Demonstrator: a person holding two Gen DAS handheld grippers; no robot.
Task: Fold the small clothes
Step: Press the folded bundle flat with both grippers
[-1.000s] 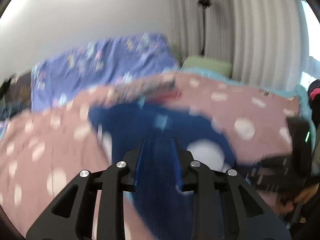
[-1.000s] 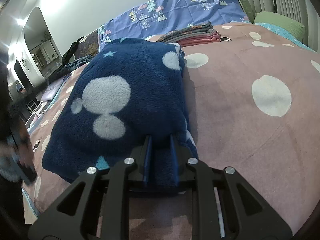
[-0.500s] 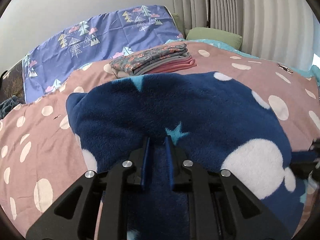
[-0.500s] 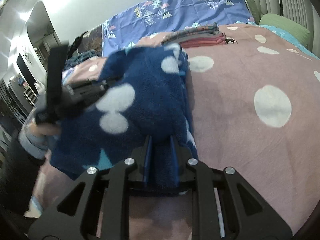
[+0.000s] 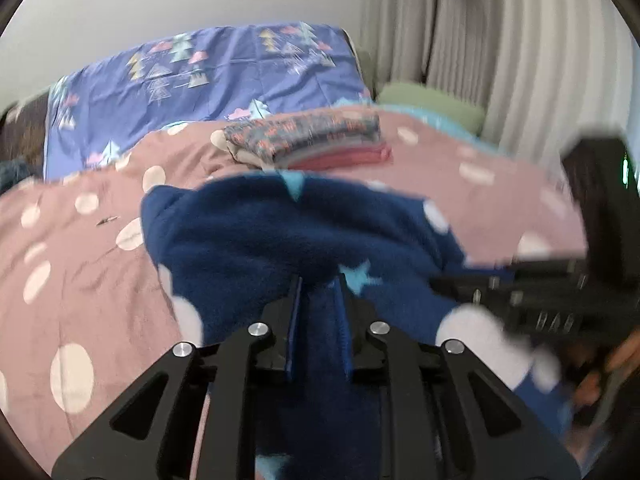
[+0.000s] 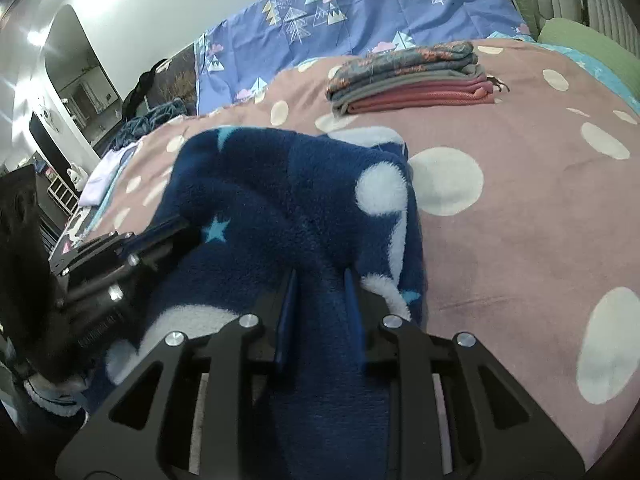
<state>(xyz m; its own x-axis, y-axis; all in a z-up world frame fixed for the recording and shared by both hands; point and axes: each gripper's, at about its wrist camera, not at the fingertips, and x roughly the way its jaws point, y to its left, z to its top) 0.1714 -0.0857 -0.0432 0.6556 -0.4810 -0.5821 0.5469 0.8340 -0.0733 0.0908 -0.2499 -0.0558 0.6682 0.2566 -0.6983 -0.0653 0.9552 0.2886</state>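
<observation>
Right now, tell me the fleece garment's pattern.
Navy fleece garment with white dots and light-blue stars; clearest in the right wrist view.

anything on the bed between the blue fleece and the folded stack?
Nothing visible. The blue fleece is pinched by both the left gripper and the right gripper; only bare pink spotted bedspread lies between it and the folded stack.
</observation>
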